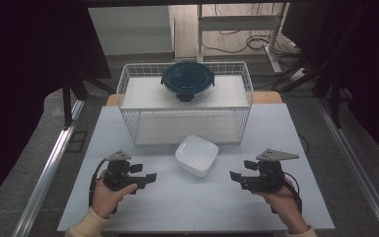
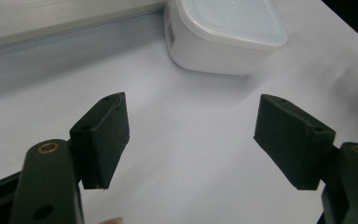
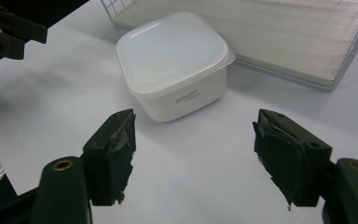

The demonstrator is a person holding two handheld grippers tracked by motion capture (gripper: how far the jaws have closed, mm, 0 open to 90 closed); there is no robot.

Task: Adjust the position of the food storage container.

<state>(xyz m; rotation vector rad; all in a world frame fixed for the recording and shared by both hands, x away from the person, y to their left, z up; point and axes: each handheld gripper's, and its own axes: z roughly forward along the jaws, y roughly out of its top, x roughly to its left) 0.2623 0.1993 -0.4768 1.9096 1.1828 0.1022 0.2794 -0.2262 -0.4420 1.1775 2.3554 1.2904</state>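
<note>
White plastic, smooth and slightly glossy: that is the square lidded white plastic container we have between us, sitting on the pale table just near of the white wire basket rack. On the rack's upper shelf, at the far side, rests a round glass container with a dark blue lid.

Our left claw hangs to the left of the white box with its jaws wide and nothing between them. Our right claw hangs to the right of it, also spread wide and empty, its pad worn and frayed.

We judge the box light and fairly stiff, though its rounded walls look slippery and taper toward the base. The lid's overhanging rim seems the weak spot; a pinch there might pop it loose. We would take it across two opposite flat walls, below the rim, squeezing gently so the thin plastic does not bow.
</note>
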